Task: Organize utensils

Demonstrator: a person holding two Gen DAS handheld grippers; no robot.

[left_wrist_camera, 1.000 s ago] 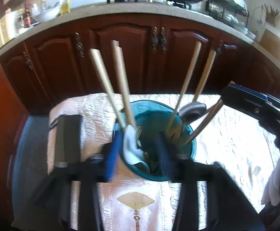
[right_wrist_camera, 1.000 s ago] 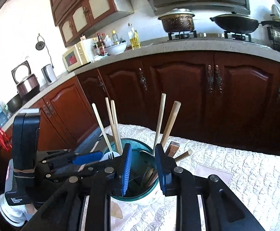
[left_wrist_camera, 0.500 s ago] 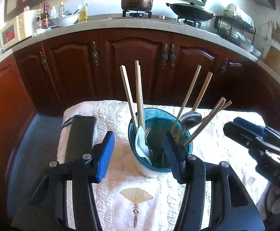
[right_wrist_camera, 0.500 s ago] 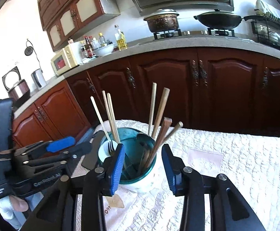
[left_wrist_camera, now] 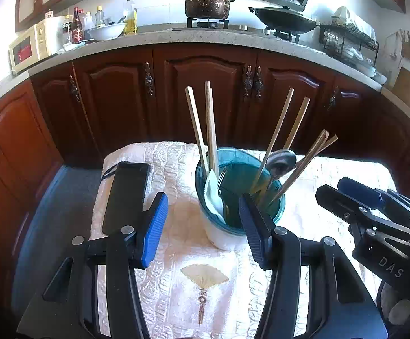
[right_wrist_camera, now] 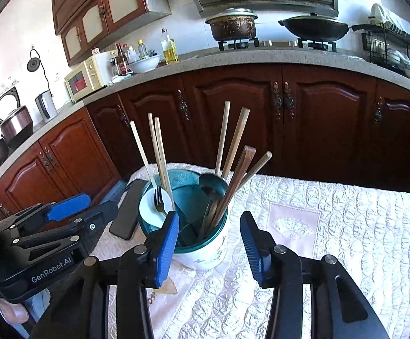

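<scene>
A teal-lined white utensil holder (left_wrist_camera: 240,197) (right_wrist_camera: 193,226) stands on the white quilted cloth. It holds several chopsticks (left_wrist_camera: 209,130) (right_wrist_camera: 159,152), a metal spoon (left_wrist_camera: 279,162) (right_wrist_camera: 212,186), a fork (left_wrist_camera: 222,178) (right_wrist_camera: 158,197) and a white spoon (left_wrist_camera: 213,195). My left gripper (left_wrist_camera: 203,226) is open just in front of the holder, with nothing between its fingers. In the right wrist view it shows as the left gripper (right_wrist_camera: 78,209) at the left. My right gripper (right_wrist_camera: 209,243) has its jaws opening, held in front of the holder with nothing gripped. It appears as the right gripper (left_wrist_camera: 343,195) at the right in the left wrist view.
A black phone (left_wrist_camera: 126,197) (right_wrist_camera: 127,212) lies on the cloth left of the holder. The cloth-covered table (right_wrist_camera: 346,226) ends close behind the holder. Dark wooden cabinets (left_wrist_camera: 205,90) stand behind, under a counter with a pot (right_wrist_camera: 230,25) and a wok (right_wrist_camera: 315,28).
Both grippers have drawn back from the holder. The left gripper's fingers, earlier astride the holder, now stand in front of it. The right gripper's jaws have widened.
</scene>
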